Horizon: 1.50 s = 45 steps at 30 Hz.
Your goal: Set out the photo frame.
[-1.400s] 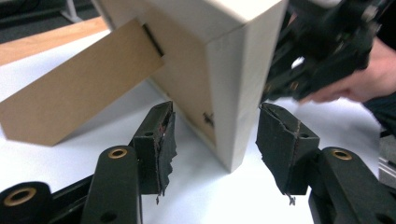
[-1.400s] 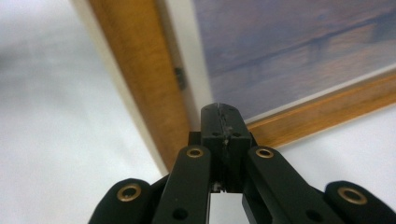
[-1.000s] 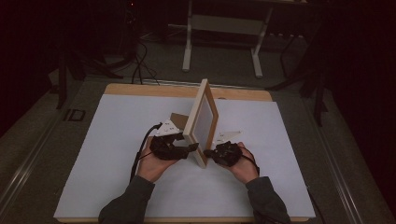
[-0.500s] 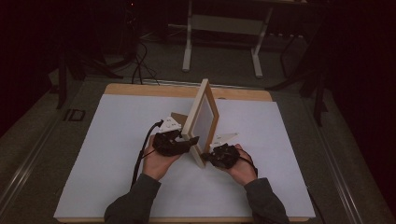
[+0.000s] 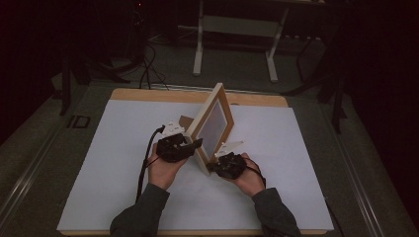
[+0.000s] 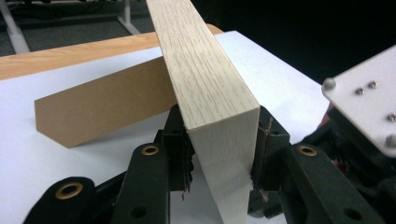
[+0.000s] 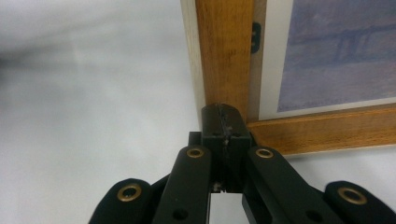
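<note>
The only writing that shows is a dark mark reading roughly "ID" on the floor (image 5: 29, 168) left of the counter; the frame itself carries no legible label. The counter (image 5: 118, 148) is wooden-edged with a white sheet over its top, standing in a dim room with a grey floor, loose black cables (image 5: 146, 69) and the white legs of a stand (image 5: 234, 44) beyond it.

The light wooden picture frame with a bluish print (image 5: 213, 126) stands tilted on edge near the middle of the counter, its brown cardboard back stand (image 6: 102, 105) resting on the white sheet behind it.

The left gripper (image 5: 191, 147) has its jaws clamped on the pale side rail of the frame, one on each face. The right gripper (image 5: 213, 168) sits at the frame's lower corner; in the right gripper view its jaws are pressed together against the wood there, with nothing visibly between them
</note>
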### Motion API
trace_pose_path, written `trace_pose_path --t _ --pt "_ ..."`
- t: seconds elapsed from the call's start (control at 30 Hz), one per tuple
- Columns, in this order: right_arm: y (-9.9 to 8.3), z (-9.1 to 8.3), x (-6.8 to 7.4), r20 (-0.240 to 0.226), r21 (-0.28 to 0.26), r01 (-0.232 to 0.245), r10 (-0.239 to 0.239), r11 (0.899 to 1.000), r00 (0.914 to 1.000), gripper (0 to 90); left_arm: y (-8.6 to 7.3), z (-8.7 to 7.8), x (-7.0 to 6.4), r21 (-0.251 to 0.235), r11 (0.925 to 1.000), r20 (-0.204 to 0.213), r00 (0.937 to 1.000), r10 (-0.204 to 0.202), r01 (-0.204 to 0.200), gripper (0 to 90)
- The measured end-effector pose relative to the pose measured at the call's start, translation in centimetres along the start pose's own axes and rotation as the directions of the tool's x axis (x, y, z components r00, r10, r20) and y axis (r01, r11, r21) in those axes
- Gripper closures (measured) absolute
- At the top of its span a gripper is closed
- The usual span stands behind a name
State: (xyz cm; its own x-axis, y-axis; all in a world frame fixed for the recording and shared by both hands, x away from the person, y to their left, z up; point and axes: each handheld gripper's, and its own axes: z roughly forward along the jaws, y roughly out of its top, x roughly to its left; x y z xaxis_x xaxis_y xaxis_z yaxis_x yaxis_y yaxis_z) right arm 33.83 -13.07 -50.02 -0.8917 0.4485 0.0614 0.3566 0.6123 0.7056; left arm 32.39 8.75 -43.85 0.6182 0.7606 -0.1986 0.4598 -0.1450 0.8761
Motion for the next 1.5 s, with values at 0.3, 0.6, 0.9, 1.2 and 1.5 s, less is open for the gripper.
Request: trace_pose_path --t 0.3,0.6,0.9,1.2,1.5 --pt "0.7 1.0 0.5 0.011 0.006 0.007 -0.007 1.000 0.9999 90.0 -0.2 0.0 0.8 -0.051 0.9978 -0.065 0.9968 -0.046 0.043 67.7" --pt "1.0 0.9 0.5 0.010 0.000 0.024 -0.024 1.000 0.9997 86.6 -0.1 -0.1 1.8 -0.043 0.9957 -0.001 0.9966 -0.082 0.082 69.1" --pt "0.5 -0.6 -1.0 0.093 -0.037 -0.019 0.023 0.999 0.9954 77.7 0.0 -0.1 2.7 -0.032 0.9930 0.052 0.9924 -0.112 0.113 69.9" --pt "-0.1 -1.9 -2.1 0.146 -0.075 -0.068 0.079 0.995 0.9862 74.0 0.2 -0.1 3.2 -0.022 0.9925 0.076 0.9901 -0.118 0.120 70.3" --pt "-0.3 -2.9 -2.7 0.170 -0.090 -0.075 0.089 0.993 0.9814 72.6 0.2 -0.3 3.7 -0.016 0.9931 0.104 0.9880 -0.114 0.116 70.5"
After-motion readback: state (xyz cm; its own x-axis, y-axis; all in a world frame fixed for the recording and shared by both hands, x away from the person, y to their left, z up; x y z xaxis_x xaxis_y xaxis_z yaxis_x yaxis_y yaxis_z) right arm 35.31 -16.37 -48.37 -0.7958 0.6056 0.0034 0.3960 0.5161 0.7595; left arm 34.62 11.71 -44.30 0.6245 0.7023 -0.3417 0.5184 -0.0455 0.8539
